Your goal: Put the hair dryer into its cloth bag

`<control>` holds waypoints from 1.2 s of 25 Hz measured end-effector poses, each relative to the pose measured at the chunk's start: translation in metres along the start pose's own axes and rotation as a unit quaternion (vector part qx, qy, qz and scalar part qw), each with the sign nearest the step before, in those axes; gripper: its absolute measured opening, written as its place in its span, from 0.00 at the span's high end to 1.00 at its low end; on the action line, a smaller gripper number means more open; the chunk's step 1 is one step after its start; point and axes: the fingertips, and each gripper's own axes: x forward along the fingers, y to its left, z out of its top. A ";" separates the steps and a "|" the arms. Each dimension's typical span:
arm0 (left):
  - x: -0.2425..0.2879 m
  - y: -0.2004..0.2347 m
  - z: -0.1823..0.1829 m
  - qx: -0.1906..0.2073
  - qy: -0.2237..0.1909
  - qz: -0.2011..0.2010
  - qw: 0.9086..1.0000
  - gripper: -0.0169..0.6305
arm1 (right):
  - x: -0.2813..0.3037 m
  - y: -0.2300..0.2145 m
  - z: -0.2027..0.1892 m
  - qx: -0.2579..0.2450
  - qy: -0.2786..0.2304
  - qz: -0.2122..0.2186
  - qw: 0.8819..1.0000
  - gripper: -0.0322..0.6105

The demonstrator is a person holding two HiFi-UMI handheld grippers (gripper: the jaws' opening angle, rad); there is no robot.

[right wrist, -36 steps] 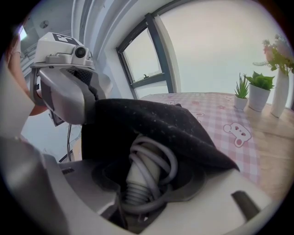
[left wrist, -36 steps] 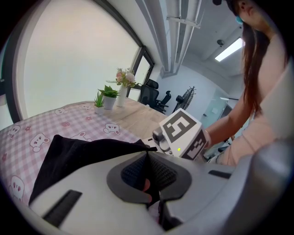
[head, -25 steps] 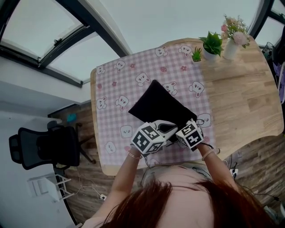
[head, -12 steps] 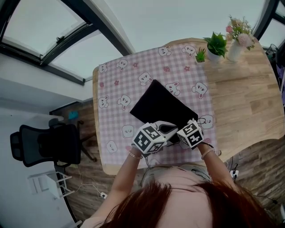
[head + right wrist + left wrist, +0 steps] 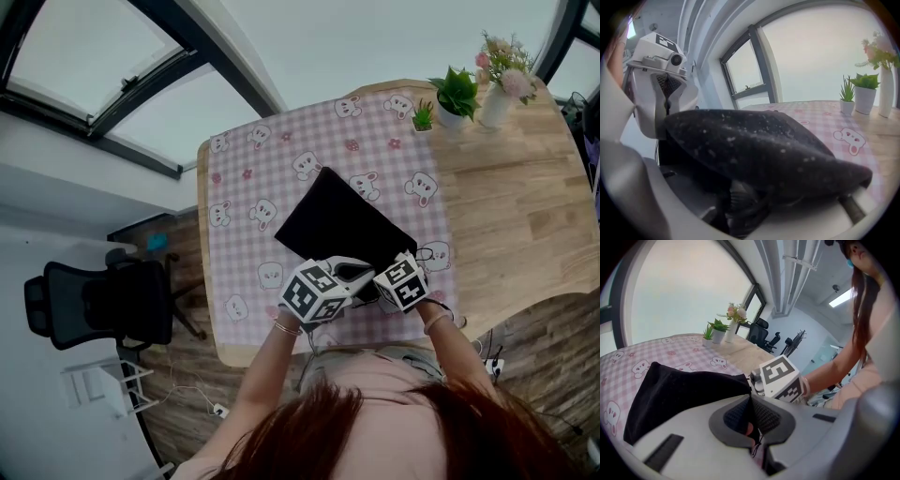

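Observation:
A flat black cloth bag (image 5: 337,220) lies on the pink checked tablecloth (image 5: 253,187), its mouth towards me. At the near edge my left gripper (image 5: 349,274) is shut on the bag's rim; the black cloth (image 5: 679,390) runs in between its pads (image 5: 761,416). My right gripper (image 5: 382,272) sits just right of it at the same mouth. Its jaws stand wide around a dark, rounded, lint-speckled body (image 5: 764,150), which I take for the hair dryer. That body fills the right gripper (image 5: 754,192). The left gripper (image 5: 661,79) shows beside it, pinching cloth.
Two small potted plants (image 5: 457,94) (image 5: 420,115) and a vase of flowers (image 5: 502,75) stand at the table's far right corner. Bare wooden tabletop (image 5: 516,206) lies right of the cloth. A black office chair (image 5: 103,305) stands on the floor to the left.

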 end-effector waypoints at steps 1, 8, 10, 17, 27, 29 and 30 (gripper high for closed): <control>0.001 0.000 0.000 -0.001 0.000 0.000 1.000 0.95 | 0.000 -0.001 -0.001 -0.001 0.000 -0.001 1.000 0.57; 0.007 -0.001 -0.004 -0.014 -0.002 0.002 1.000 0.95 | -0.012 0.001 0.003 0.006 -0.012 0.000 1.000 0.52; 0.009 -0.001 -0.004 -0.019 -0.004 0.002 1.000 0.95 | -0.016 0.001 0.004 0.004 -0.012 -0.002 1.000 0.52; 0.012 -0.002 -0.008 -0.033 -0.003 0.006 0.999 0.95 | -0.032 -0.001 -0.001 0.012 -0.022 -0.020 0.999 0.54; 0.021 -0.010 -0.021 -0.037 0.011 0.011 0.999 0.95 | -0.058 -0.001 -0.005 0.021 -0.035 -0.041 0.998 0.59; 0.020 -0.011 -0.022 -0.036 0.009 0.013 0.999 0.95 | -0.063 -0.001 -0.003 0.019 -0.042 -0.049 0.998 0.60; 0.020 -0.012 -0.022 -0.036 0.009 0.014 0.999 0.95 | -0.064 0.000 -0.004 0.020 -0.042 -0.051 0.998 0.60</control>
